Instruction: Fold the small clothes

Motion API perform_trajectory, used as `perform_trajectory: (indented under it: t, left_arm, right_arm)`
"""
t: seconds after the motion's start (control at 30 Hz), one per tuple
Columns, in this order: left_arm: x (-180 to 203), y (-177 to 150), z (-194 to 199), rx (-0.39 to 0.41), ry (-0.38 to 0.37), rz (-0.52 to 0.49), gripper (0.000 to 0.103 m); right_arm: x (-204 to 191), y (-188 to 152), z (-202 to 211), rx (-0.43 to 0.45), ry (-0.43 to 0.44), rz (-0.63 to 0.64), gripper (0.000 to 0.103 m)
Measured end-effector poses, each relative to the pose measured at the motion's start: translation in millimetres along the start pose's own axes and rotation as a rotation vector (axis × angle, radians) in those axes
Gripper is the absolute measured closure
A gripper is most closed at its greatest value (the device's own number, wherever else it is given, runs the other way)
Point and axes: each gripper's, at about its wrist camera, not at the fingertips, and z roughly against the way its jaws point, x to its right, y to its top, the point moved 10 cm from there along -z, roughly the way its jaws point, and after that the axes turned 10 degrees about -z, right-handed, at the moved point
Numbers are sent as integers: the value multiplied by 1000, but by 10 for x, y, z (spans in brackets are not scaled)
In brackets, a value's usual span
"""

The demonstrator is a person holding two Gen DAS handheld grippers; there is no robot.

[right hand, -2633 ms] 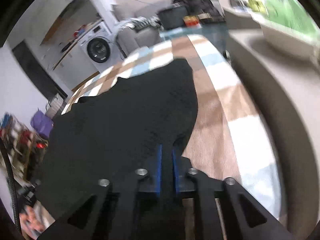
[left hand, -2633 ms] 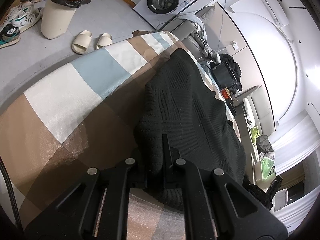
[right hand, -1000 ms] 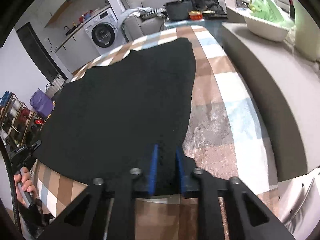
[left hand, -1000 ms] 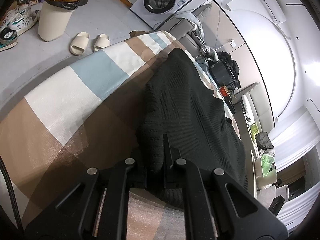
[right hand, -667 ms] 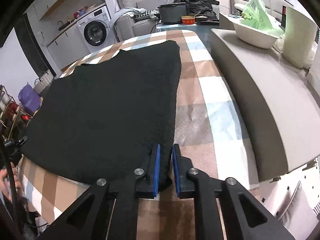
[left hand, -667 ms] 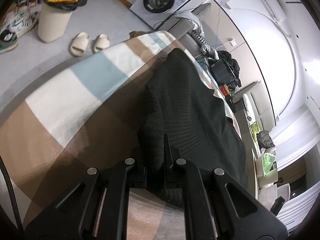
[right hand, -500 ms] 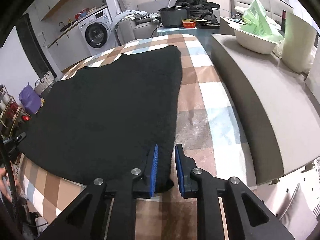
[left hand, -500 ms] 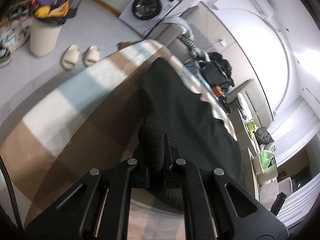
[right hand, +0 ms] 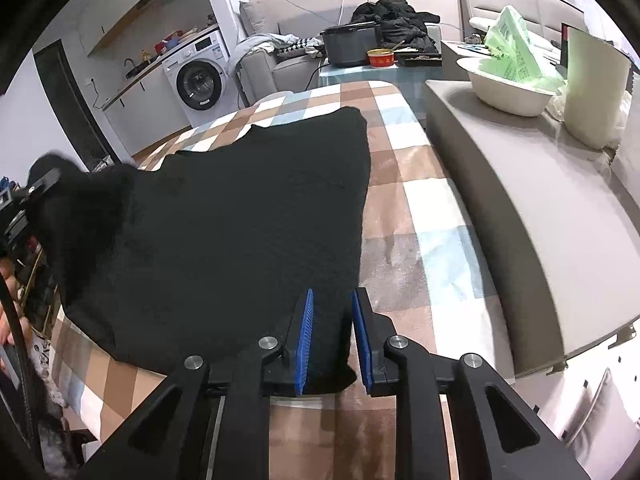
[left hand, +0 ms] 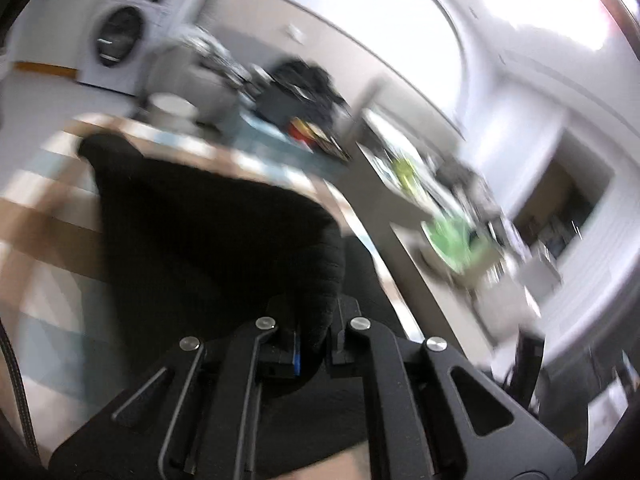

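A black knit garment (right hand: 240,220) lies spread on the checked tablecloth (right hand: 408,208). In the right wrist view its near right corner sits between the blue pads of my right gripper (right hand: 332,332). Those jaws are opening, and a gap shows beside the right pad. The garment's left corner (right hand: 92,192) is lifted off the table and curls inward. The left wrist view is blurred. There my left gripper (left hand: 316,336) is shut on a bunched fold of the black garment (left hand: 200,240), which hangs down from the jaws to the table.
A grey padded bench (right hand: 540,220) runs along the table's right side, bearing a white bowl with a green bag (right hand: 508,88). Beyond the table stand a washing machine (right hand: 200,76), a sofa and a low table with a black box (right hand: 352,46). A person's fingers (right hand: 8,272) show at the left edge.
My left gripper has swung up and across the table with its garment corner, rolling as it went. The right gripper's pads have parted around the near corner, and it has barely moved.
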Motion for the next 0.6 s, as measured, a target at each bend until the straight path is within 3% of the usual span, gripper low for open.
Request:
perform_trajectory:
  t: [0.13,0.2,0.27,0.33,0.4,0.47,0.6]
  left_arm:
    - [511,-658,-624,-260,-78,-90,95]
    - [573,-960,-736,-336,-98,-98,90]
    - [571,-1044,-670,-316,-111,-85,84]
    - [551,-1012,-485,-285,-151,-61,70]
    - [486,-957,-286,-250,-139,-57,52]
    - [367,-920,-102,-219,-105,-59,47]
    - [35,-860,156,-177,-17,-34,46]
  right_arm:
    - [85,6,-25,-12,-12,-27,79]
    - [86,-5,-21,-16,-13,-26,79]
    - [78,-4,-5,-14,-9,-23,79]
    - [65,7,0,-14,0,-21,78]
    - [35,25,13,-11,14,-18,78]
    - [10,45,16,-7,36,-26,78]
    - [-106,12,4,-17,93,-28,76]
